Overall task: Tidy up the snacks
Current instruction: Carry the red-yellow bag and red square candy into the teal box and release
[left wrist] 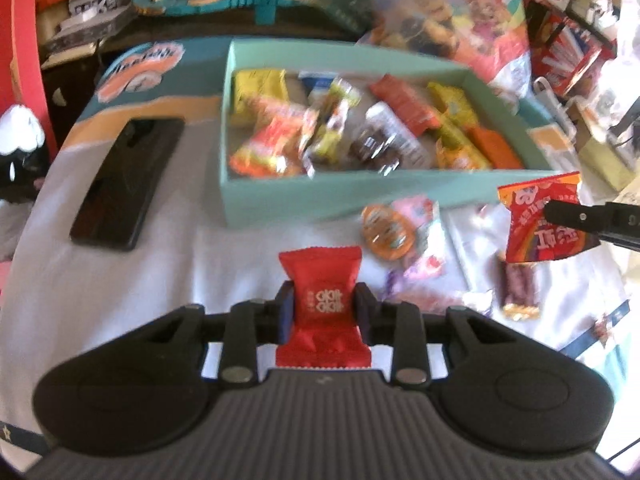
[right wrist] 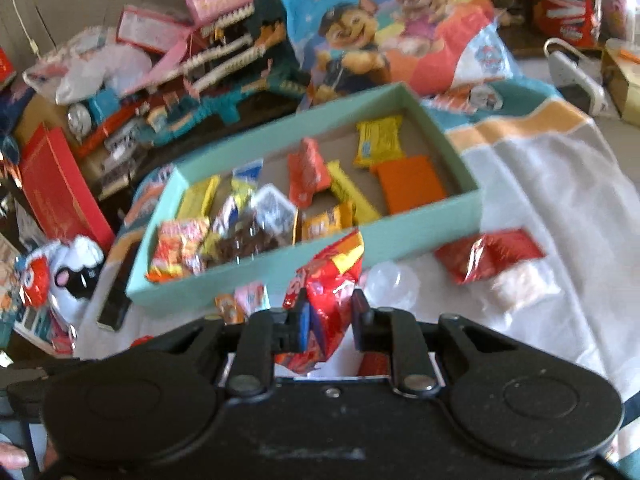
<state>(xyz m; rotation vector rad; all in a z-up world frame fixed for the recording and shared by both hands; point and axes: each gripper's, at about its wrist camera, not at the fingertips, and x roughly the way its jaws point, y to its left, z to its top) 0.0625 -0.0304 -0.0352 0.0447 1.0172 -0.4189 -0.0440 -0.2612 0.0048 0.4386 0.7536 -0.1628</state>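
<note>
A teal box point(left wrist: 276, 196) holding several wrapped snacks stands on the white cloth; it also shows in the right wrist view point(right wrist: 436, 220). My left gripper point(left wrist: 324, 308) is shut on a small red snack packet point(left wrist: 320, 276) and holds it above the cloth in front of the box. My right gripper point(right wrist: 330, 312) is shut on a red and yellow snack bag point(right wrist: 332, 280) near the box's front wall; the bag also shows in the left wrist view point(left wrist: 540, 220). Loose snacks lie on the cloth: an orange round one point(left wrist: 386, 228), a pink one point(left wrist: 420, 236), a purple bar point(left wrist: 518, 288).
A black phone point(left wrist: 128, 180) lies left of the box. A red packet point(right wrist: 488, 254) and a clear round lid point(right wrist: 390, 284) lie on the cloth right of the box. A cartoon-print bag point(right wrist: 384, 28), toy blocks point(right wrist: 224, 64) and boxes crowd the back.
</note>
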